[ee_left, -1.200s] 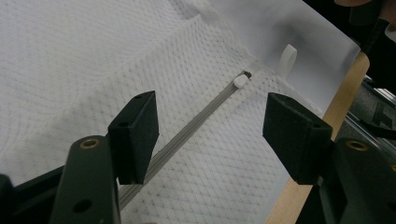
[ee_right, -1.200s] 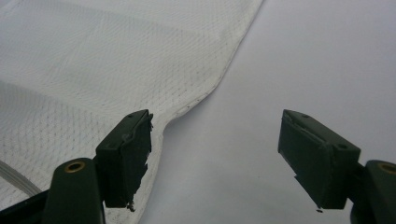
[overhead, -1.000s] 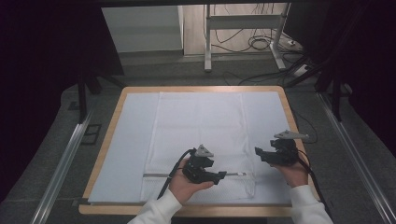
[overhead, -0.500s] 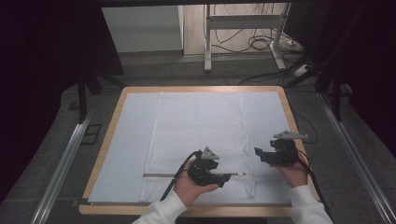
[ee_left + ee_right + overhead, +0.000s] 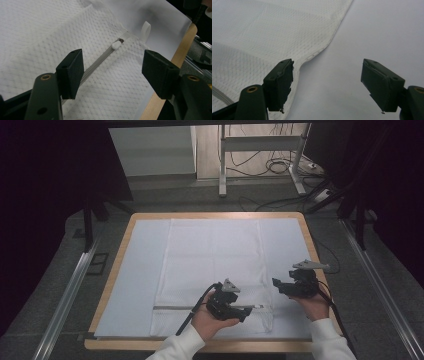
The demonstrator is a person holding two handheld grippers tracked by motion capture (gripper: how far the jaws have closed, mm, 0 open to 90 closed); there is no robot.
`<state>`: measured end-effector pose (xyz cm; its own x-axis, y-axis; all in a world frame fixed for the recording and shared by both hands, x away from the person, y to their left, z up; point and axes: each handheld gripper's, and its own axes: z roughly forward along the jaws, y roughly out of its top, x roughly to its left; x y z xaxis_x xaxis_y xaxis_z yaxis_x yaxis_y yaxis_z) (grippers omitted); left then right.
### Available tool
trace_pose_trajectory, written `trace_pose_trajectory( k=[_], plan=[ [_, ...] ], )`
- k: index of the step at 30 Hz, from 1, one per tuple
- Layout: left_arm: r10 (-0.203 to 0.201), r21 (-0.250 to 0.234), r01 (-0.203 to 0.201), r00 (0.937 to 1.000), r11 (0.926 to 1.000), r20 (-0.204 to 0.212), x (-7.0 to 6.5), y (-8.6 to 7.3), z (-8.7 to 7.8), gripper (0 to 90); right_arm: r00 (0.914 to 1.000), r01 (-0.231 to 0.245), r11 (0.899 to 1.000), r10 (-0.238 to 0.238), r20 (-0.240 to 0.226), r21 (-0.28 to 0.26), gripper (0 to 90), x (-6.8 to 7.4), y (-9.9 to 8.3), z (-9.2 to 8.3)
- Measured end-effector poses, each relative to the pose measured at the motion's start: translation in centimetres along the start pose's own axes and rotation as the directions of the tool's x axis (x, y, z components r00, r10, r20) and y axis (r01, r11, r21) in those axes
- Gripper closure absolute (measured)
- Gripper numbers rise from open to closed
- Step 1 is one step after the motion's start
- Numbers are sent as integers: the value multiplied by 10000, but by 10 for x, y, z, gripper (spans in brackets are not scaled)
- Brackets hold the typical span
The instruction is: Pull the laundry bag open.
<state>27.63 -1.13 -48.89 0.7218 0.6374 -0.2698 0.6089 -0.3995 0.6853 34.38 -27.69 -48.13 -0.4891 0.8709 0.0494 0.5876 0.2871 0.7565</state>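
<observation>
A white mesh bag (image 5: pixel 215 255) lies flat on the white sheet, its grey zipper (image 5: pixel 172 308) running along the near end. In the left gripper view the zipper (image 5: pixel 98 62) passes between my open jaws toward its white slider (image 5: pixel 116 45), and a white loop (image 5: pixel 145 29) sticks out at the bag's corner. My left gripper (image 5: pixel 246 311) hovers just over the zipper, pointing right, open (image 5: pixel 115 70) and holding nothing. My right gripper (image 5: pixel 277 285) is open (image 5: pixel 329 83) over the bag's right edge (image 5: pixel 324 47), one jaw above mesh and the other above bare sheet.
The wooden table rim (image 5: pixel 312 245) frames the sheet, and its near edge (image 5: pixel 180 55) lies close beyond the bag's corner. Metal rails (image 5: pixel 70 295) run along both sides of the table. Desk legs and cables (image 5: pixel 280 165) sit on the floor at the back.
My left gripper has slid a little to the right along the zipper toward the slider. The right gripper has stayed where it was.
</observation>
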Motion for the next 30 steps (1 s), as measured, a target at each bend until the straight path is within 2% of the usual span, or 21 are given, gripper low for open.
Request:
trace_pose_trajectory(
  k=[8, 12, 14, 18, 22, 30],
  plan=[
    [-172, 178, 168, 9996, 9997, 224, -1, 5, 11, 343, 10000, -23, 10000, 23, -8, -19, 254, -1, 0, 0],
    [-689, 293, 672, 9957, 9973, 626, 2, 10, 16, 359, 10000, 23, 10000, -23, 54, 1, 254, 0, 0, 0],
    [-838, 414, 811, 9942, 9958, 675, 3, 11, 20, 363, 10000, 43, 10000, -43, 71, 9, 254, 0, 0, 0],
    [-1287, 619, 1231, 9871, 9905, 953, 6, 13, 27, 377, 10000, 24, 10000, -24, 80, -11, 254, -1, 0, 0],
    [-1455, 792, 1379, 9842, 9873, 1007, 8, 15, 31, 411, 9999, 63, 10000, -63, 119, -3, 254, -1, 0, 0],
    [-1546, 964, 1449, 9827, 9847, 1023, 6, 16, 38, 419, 9998, 79, 10000, -79, 189, 14, 254, 0, 0, 1]
  ],
)
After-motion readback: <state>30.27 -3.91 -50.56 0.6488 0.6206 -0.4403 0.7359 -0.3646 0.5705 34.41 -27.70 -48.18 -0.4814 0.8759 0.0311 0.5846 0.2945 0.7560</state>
